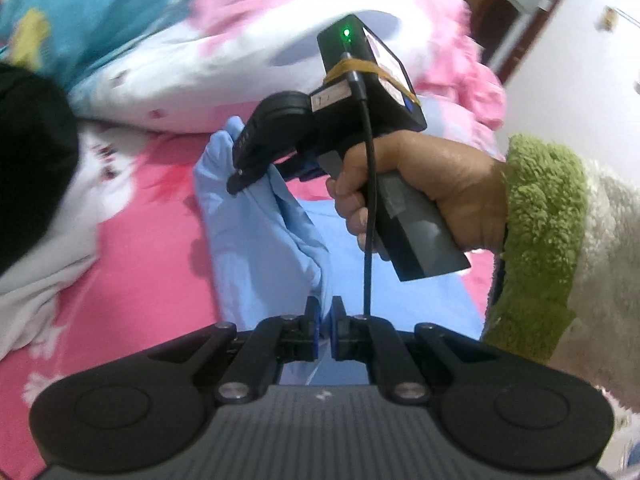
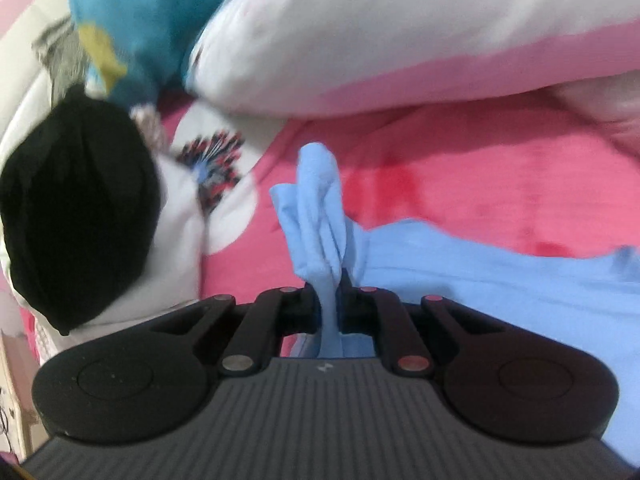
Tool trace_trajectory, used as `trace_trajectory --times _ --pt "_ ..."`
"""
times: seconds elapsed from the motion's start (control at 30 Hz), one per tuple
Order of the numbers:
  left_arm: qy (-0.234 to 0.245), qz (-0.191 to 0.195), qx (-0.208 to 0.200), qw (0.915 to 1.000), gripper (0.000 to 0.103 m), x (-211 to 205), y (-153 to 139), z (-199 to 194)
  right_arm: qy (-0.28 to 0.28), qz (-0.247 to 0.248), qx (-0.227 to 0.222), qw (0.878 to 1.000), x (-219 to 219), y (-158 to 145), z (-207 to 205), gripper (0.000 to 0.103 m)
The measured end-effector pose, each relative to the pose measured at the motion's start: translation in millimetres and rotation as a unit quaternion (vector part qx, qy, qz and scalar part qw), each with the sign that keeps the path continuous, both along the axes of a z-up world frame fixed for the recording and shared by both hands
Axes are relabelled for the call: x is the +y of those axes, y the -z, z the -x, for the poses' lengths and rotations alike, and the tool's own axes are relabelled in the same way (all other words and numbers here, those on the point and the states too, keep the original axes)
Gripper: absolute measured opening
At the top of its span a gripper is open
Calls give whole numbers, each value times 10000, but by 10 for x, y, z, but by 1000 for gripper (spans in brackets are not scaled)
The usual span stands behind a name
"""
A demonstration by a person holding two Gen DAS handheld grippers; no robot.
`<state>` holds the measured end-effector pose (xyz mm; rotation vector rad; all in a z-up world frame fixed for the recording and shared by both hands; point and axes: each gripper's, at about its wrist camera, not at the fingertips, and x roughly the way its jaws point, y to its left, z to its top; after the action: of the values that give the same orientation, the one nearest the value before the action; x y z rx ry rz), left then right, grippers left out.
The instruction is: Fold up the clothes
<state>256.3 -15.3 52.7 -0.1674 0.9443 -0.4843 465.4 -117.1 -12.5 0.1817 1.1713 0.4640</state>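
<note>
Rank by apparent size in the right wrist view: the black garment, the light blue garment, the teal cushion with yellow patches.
1. light blue garment, spreading widest, partly hidden behind the claw.
2. black garment.
3. teal cushion, though cropped by the frame edge and farther away, so its true size is unsure.

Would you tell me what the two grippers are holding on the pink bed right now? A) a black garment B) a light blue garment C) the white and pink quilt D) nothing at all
B: the left gripper and the right gripper are each shut on a bunch of the light blue garment.
</note>
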Motion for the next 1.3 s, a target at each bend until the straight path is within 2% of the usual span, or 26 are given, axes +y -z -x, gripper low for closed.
trace_trajectory --times 0.13,0.27,0.37,0.47,0.63,0.83,0.9,0.93,0.97,1.03,1.07,1.1,1.13,1.17,1.3 --pt "386 -2 -100 9992 5 -534 -86 -8 274 -99 -250 9993 -638 -151 -8 5" --pt "645 31 -83 9979 5 -1089 -56 -31 537 6 -394 9978 -1328 -191 25 5" --pt "807 21 -16 9967 5 -1482 32 -42 718 42 -403 9966 -1811 -110 51 5" --pt "908 -89 104 9958 5 -1816 174 -52 865 -59 -284 9958 -2232 103 77 5" --pt "1021 -284 213 9941 5 -2152 295 -53 829 -246 -227 9960 -2598 321 142 5" --pt "1099 -605 417 9912 6 -2360 452 -89 773 -495 -154 9957 -2748 523 171 6" --pt "1148 -749 745 9878 14 -2433 580 -134 815 -535 -18 9952 -2809 662 169 8" --pt "1096 -851 978 9855 27 -2457 648 -155 888 -535 82 9946 -2847 747 173 9" --pt "1013 -893 1176 9838 38 -2455 688 -171 986 -748 179 9921 -2930 782 181 10" --pt "886 -770 1368 9836 45 -2387 671 -165 1180 -1171 373 9854 -3096 851 197 14" --pt "825 -686 1432 9839 52 -2336 643 -155 1246 -1240 401 9836 -3167 825 238 21" --pt "757 -607 1508 9838 55 -2270 608 -144 1312 -1309 430 9817 -3237 799 278 27" --pt "681 -540 1583 9836 58 -2199 575 -136 1387 -1241 435 9816 -3301 760 333 45" --pt "591 -496 1660 9831 58 -2117 548 -136 1466 -1096 452 9821 -3357 716 396 56" --pt "48 -572 1879 9805 59 -1733 503 -149 1698 -1147 650 9766 -3623 541 784 56"
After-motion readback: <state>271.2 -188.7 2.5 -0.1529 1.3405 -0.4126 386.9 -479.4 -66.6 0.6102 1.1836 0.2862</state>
